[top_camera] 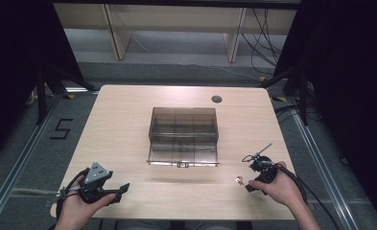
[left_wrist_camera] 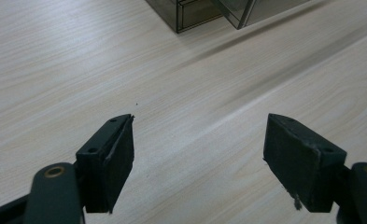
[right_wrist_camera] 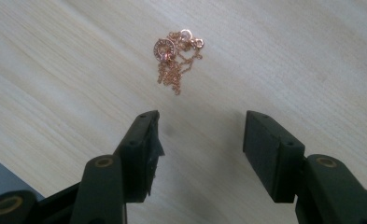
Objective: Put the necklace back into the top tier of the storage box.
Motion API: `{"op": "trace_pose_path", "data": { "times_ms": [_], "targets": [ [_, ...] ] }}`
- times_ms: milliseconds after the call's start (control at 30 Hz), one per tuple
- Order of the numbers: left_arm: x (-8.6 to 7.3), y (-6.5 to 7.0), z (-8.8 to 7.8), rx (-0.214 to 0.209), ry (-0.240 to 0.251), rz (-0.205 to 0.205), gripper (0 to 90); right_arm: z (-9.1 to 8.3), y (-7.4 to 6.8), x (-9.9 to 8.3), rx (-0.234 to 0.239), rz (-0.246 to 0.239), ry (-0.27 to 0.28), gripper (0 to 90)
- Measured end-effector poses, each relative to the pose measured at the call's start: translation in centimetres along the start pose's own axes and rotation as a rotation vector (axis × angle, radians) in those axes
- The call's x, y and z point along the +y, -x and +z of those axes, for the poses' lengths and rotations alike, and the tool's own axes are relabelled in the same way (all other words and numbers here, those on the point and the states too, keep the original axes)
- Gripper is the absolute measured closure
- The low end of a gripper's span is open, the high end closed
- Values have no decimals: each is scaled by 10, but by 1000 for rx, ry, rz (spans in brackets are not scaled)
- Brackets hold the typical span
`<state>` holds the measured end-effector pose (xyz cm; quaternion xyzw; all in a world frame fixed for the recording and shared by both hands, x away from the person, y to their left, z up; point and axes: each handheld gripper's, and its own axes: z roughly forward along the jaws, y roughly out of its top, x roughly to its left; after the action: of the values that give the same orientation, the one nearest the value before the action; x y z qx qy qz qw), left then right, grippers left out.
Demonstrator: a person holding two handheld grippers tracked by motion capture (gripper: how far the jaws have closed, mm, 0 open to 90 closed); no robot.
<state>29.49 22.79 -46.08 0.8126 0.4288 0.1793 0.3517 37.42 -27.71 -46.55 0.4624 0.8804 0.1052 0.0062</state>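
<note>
A small rose-gold chain necklace [right_wrist_camera: 175, 58] with a ring pendant lies bunched on the wooden table [top_camera: 128, 120]; from above the necklace [top_camera: 239, 180] sits near the front right. My right gripper [right_wrist_camera: 200, 135] is open just short of it, nothing between its jaws. In the high view the right gripper [top_camera: 251, 184] is held low beside the chain. A smoky clear compartment box [top_camera: 183, 135] stands mid-table with its lid folded down toward the front. My left gripper [left_wrist_camera: 197, 149] is open over bare wood, and from above the left gripper [top_camera: 121, 188] rests at the front left.
The compartment box corner [left_wrist_camera: 190, 14] shows at the top of the left gripper view. A round cable hole [top_camera: 217, 99] sits at the table's back right. Black curtains flank the table, with cables on the floor at right.
</note>
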Motion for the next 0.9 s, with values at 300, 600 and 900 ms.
{"op": "trace_pose_path", "data": {
  "times_ms": [300, 600, 900],
  "targets": [
    [-2, 4, 4, -37, 46, -74, 251, -2, -6, 11, 15, -67, -50, 450],
    [-2, 5, 5, -40, 58, -86, 255, 1, -13, 33, -8, -129, -107, 451],
    [-2, 6, 5, -42, 56, -83, 257, 7, -19, 50, -27, -148, -134, 453]
  ]
}}
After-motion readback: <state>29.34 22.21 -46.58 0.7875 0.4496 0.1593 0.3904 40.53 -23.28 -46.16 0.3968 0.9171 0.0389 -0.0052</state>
